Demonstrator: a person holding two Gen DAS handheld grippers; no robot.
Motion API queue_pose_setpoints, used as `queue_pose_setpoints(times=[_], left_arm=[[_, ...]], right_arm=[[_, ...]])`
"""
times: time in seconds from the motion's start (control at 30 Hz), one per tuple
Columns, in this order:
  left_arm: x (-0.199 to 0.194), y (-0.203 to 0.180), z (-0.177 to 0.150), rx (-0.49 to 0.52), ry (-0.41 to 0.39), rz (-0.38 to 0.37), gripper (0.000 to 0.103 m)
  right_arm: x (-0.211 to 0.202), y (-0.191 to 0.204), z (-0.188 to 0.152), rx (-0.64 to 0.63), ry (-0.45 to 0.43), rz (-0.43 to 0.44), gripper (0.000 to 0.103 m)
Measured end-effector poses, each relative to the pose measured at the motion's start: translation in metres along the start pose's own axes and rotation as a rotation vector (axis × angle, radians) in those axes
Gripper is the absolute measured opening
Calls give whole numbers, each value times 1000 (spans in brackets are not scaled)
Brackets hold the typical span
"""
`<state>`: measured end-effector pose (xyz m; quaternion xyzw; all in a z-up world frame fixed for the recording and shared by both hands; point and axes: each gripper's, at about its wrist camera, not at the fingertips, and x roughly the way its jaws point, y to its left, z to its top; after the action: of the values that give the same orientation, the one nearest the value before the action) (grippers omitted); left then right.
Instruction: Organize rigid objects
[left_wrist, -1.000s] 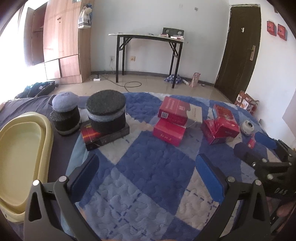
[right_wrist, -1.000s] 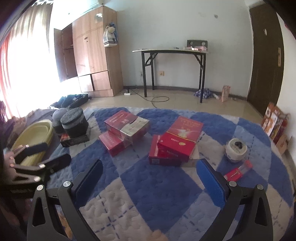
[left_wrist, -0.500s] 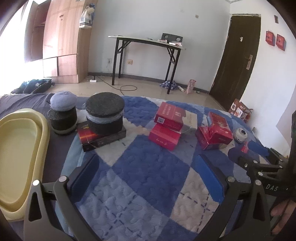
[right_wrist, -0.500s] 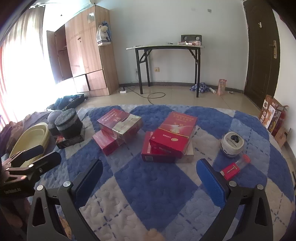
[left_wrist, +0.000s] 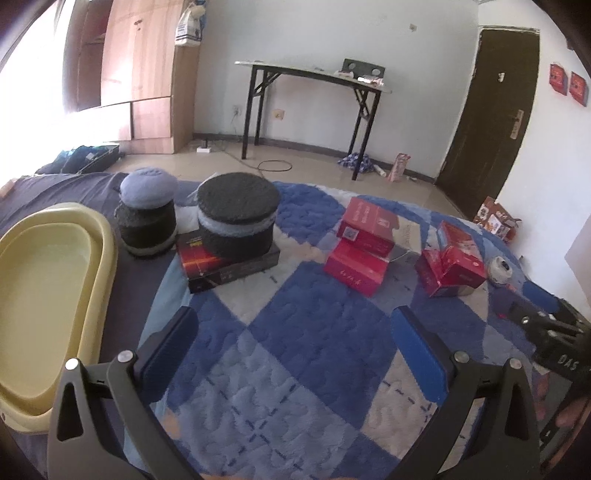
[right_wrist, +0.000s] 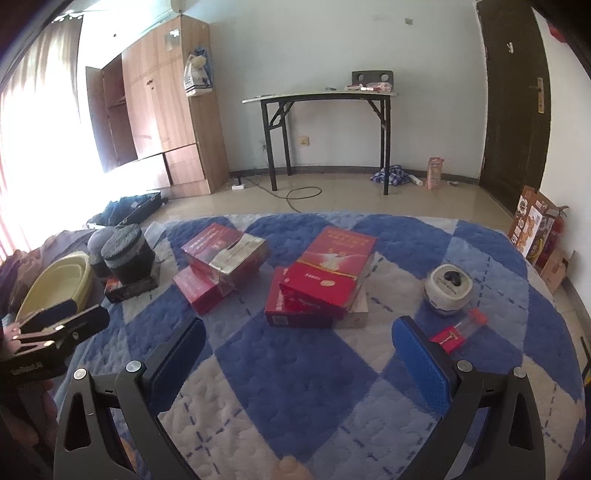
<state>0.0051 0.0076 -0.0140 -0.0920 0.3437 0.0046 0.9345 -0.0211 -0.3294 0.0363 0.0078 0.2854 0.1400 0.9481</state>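
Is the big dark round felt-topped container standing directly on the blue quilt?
No. The dark round felt-topped container rests on a flat black box, which itself lies on the blue-and-white quilt.

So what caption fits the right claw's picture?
Open right claw hovers over blue quilt facing red boxes.

**Blue checks, red boxes, pale yellow**

The quilted bed cover (right_wrist: 295, 373) carries a pattern of royal-blue and off-white diamonds with dashed blue stitching. The cardboard boxes (right_wrist: 327, 277) are bright red, one pair (right_wrist: 221, 258) with silver sides. The flat box (left_wrist: 229, 266) is black with an orange-red glow. The round felt container (left_wrist: 236, 214) is charcoal with a light-blue band; its neighbour (left_wrist: 147, 214) wears a pale blue top. The oval plastic tub (left_wrist: 48, 288) is pale yellow. The small round jar (right_wrist: 448, 290) is white.
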Motion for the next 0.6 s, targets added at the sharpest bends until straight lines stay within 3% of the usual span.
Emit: queue_pose_setpoints(times=[0.23, 0.6], left_arm=[[3, 0, -1, 7, 2, 65, 103], [4, -2, -1, 16, 7, 75, 103]], right_arm=[[1, -4, 0, 6, 3, -7, 103], [6, -10, 0, 11, 20, -27, 103]])
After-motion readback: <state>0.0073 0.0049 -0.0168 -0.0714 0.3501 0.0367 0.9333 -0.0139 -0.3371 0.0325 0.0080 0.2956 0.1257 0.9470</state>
